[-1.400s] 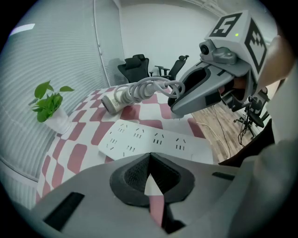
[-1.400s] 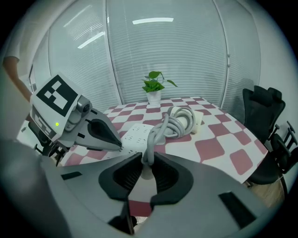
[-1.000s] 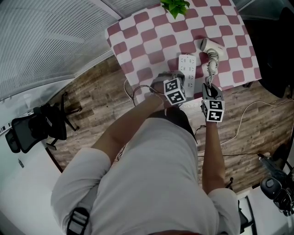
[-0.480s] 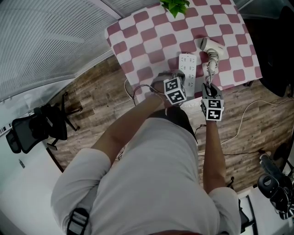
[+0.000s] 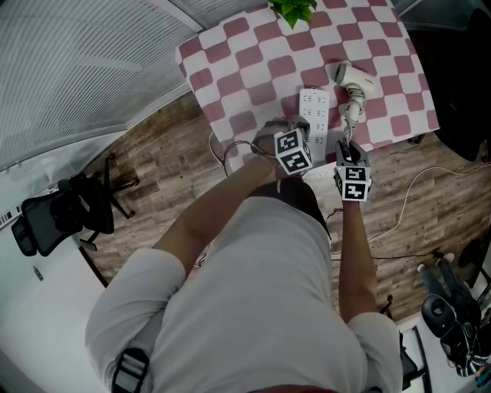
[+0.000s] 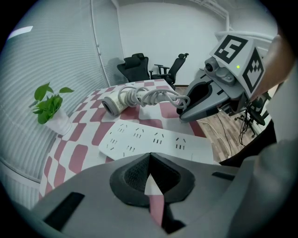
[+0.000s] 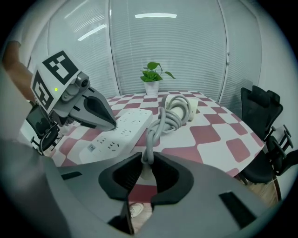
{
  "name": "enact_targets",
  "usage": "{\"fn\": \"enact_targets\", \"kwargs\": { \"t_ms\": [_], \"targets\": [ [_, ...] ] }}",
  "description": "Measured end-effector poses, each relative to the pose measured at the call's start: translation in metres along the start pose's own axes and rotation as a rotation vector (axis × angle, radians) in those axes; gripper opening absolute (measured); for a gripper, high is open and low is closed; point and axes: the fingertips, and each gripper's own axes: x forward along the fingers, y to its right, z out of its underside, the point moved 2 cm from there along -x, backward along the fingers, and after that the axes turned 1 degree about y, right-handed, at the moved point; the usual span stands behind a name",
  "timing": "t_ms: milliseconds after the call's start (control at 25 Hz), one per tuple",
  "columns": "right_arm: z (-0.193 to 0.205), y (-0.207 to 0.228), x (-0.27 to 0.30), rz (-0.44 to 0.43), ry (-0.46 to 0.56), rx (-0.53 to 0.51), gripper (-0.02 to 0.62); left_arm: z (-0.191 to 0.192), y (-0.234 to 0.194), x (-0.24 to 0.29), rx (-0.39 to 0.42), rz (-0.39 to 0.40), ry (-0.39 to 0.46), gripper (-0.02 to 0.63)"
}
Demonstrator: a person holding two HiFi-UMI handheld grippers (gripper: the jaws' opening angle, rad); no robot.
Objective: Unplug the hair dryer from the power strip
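Two grippers work the near edge of the table [image 5: 245, 61] — the right gripper [image 7: 148, 161] is clamped on the plug [image 7: 145, 173], which is mostly buried between its pads, and the left gripper [image 6: 149, 158] is pinched shut. The power strip [image 5: 312, 107] runs lengthwise toward the plant [image 5: 291, 11] — the hair dryer [image 5: 349, 74] lies just beside it.

On the checked bench [image 5: 253, 73] a white power strip [image 5: 313, 109] is laid left of a white hair dryer [image 5: 347, 76], before a potted plant [image 5: 291, 11].
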Motion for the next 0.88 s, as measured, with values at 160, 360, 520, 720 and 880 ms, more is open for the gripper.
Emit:
{"fn": "enact_targets", "kwargs": {
  "t_ms": [160, 360, 520, 720, 880],
  "targets": [
    [0.001, -0.001, 0.001, 0.003, -0.007, -0.023, 0.093, 0.001, 0.001, 0.001, -0.002, 0.002, -0.004, 0.029],
    [0.003, -0.002, 0.002, -0.022, 0.016, 0.067, 0.106, 0.002, 0.0, 0.002, -0.007, -0.001, -0.004, 0.029],
    [0.002, -0.006, -0.005, -0.036, 0.027, 0.079, 0.155, 0.002, 0.0, 0.002, -0.002, 0.001, -0.006, 0.029],
    [-0.007, -0.004, -0.017, -0.031, 0.057, 0.116, 0.164, -0.002, -0.002, 0.001, -0.019, -0.004, -0.018, 0.03],
    [-0.022, 0.0, -0.03, -0.019, 0.085, 0.102, 0.166, -0.021, -0.008, -0.019, -0.042, -0.04, 0.066, 0.03]
  ]
}}
